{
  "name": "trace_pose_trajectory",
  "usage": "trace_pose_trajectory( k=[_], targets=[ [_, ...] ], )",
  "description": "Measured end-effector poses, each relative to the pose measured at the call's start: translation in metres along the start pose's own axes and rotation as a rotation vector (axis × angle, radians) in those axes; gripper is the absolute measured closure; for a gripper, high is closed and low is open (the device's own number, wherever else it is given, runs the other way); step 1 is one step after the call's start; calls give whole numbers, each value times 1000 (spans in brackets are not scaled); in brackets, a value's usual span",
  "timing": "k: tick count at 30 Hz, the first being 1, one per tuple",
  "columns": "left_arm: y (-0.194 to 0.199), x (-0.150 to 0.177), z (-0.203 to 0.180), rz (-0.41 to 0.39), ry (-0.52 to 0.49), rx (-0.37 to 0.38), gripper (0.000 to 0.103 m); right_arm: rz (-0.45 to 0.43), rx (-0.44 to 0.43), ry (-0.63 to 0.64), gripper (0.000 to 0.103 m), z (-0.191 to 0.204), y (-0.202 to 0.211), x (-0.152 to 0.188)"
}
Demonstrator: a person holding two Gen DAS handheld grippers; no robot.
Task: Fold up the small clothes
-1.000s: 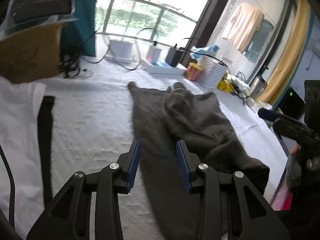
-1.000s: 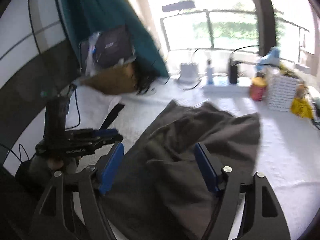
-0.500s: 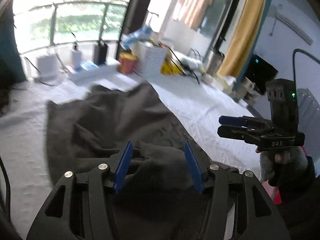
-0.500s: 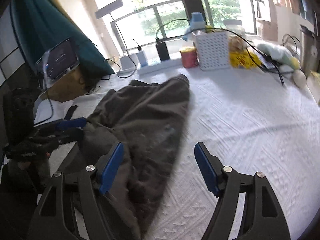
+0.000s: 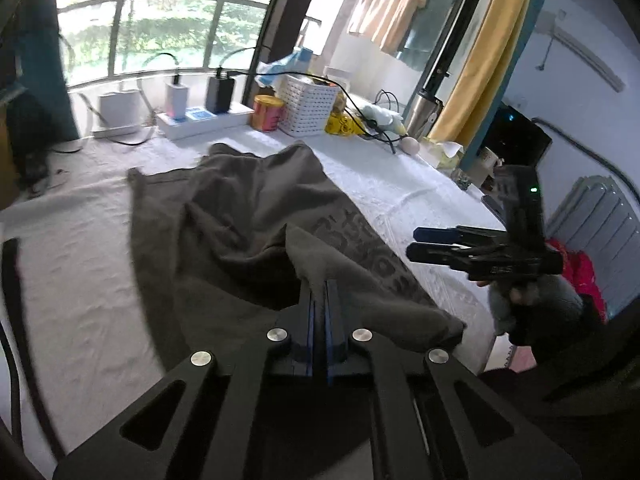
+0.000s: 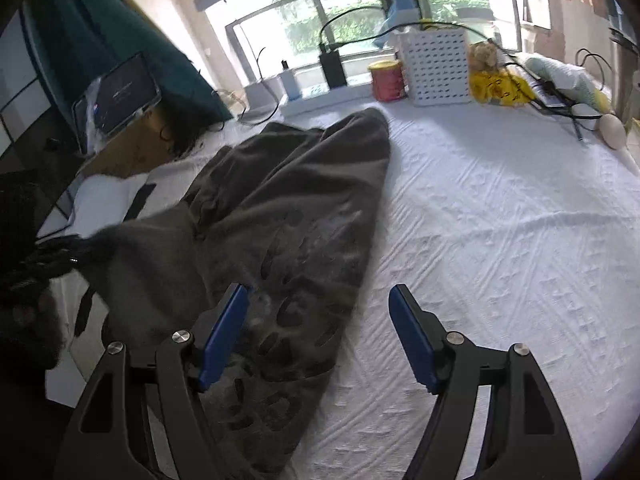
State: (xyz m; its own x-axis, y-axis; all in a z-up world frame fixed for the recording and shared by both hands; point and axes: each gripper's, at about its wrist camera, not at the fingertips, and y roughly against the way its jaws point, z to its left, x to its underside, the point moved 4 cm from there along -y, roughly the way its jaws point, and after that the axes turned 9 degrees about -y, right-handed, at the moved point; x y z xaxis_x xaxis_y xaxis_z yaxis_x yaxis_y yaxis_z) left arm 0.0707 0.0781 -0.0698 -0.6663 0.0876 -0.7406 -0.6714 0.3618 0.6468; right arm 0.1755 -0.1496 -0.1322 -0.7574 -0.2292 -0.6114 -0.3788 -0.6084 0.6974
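A dark grey garment [image 5: 240,216] with a faint print lies crumpled on the white bedspread [image 5: 80,240]. My left gripper [image 5: 320,286] is shut on a raised fold near the garment's near edge, and the cloth peaks up at its tips. In the right wrist view the same garment [image 6: 304,184] stretches away to the left. My right gripper [image 6: 320,320] is open low over its right hem, one pad over cloth and one over bedspread, gripping nothing. The left wrist view shows the right gripper [image 5: 413,242] off to the right, held by a gloved hand [image 5: 532,304].
Along the far edge by the window stand a white perforated basket [image 5: 308,108], a red can [image 5: 267,112], a power strip with chargers [image 5: 200,118], cables and a yellow bag [image 5: 344,124]. A cardboard box with a tablet [image 6: 120,92] sits far left. A black strap [image 5: 10,264] lies on the left.
The left gripper was open over the garment and has now shut on a fold of it. The right gripper has come lower and closer to the garment's right hem, still open.
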Motion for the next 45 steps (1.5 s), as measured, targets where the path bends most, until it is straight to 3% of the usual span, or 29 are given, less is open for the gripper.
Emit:
trace_pose_trajectory(
  k=[5, 9, 14, 19, 21, 23, 25, 36, 45],
  targets=[
    [19, 29, -3, 55, -10, -73, 99, 52, 7, 48, 29, 15, -13, 19],
    [18, 63, 5, 122, 45, -98, 99, 73, 34, 89, 29, 23, -21, 30],
    [15, 93, 13, 177, 116, -71, 99, 65, 58, 98, 29, 23, -19, 30],
    [25, 78, 15, 113, 126, -84, 98, 40, 66, 105, 29, 25, -14, 22],
    [25, 70, 15, 99, 120, -99, 93, 29, 67, 102, 29, 24, -14, 17],
    [25, 61, 18, 72, 127, -101, 71, 22, 70, 98, 29, 25, -13, 13],
    [25, 50, 23, 42, 136, -104, 65, 16, 72, 94, 29, 22, -14, 9],
    [-21, -4, 64, 55, 68, -198, 65, 0, 92, 50, 29, -1, -21, -20],
    [-91, -25, 104, 176, -32, -249, 65, -3, 99, 29, 29, -15, -34, -42]
  ],
)
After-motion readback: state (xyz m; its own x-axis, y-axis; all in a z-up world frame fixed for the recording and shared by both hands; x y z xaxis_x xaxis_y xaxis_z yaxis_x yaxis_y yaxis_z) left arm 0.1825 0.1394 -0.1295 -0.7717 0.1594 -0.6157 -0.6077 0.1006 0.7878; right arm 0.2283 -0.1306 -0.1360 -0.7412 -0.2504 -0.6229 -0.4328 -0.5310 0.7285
